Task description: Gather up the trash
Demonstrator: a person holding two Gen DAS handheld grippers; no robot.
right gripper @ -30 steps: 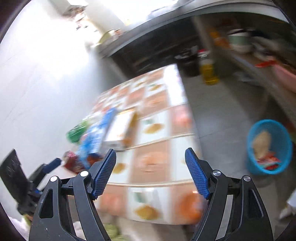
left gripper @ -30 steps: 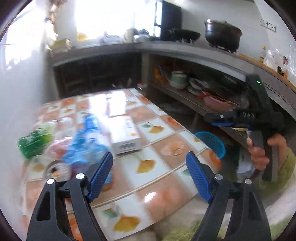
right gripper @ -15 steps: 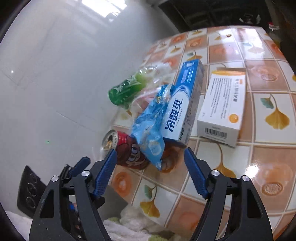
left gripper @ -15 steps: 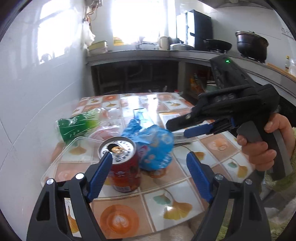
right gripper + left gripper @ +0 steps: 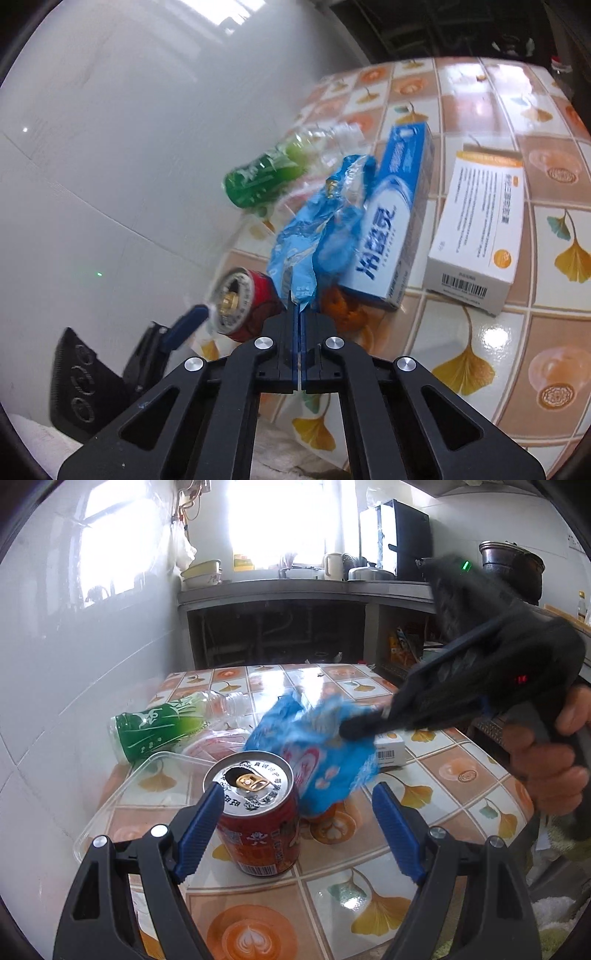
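A red drink can (image 5: 258,812) stands on the tiled table (image 5: 369,904), inside my open left gripper (image 5: 299,819), against its left finger. My right gripper (image 5: 298,314) is shut on the edge of a crumpled blue wrapper (image 5: 314,236), which is lifted beside the can (image 5: 240,302). In the left wrist view the wrapper (image 5: 317,757) hangs from the right gripper (image 5: 354,729). A green-labelled plastic bottle (image 5: 159,727) lies on its side behind the can. A blue toothpaste box (image 5: 391,221) and a white-and-orange box (image 5: 480,229) lie on the table.
A clear plastic lid (image 5: 155,775) lies at the table's left, by the white wall (image 5: 74,664). A pink packet (image 5: 218,742) lies behind the can. A kitchen counter (image 5: 295,587) with pots runs along the back and right.
My right gripper has closed on the blue wrapper and pulled it up. My left gripper has moved closer around the red can.
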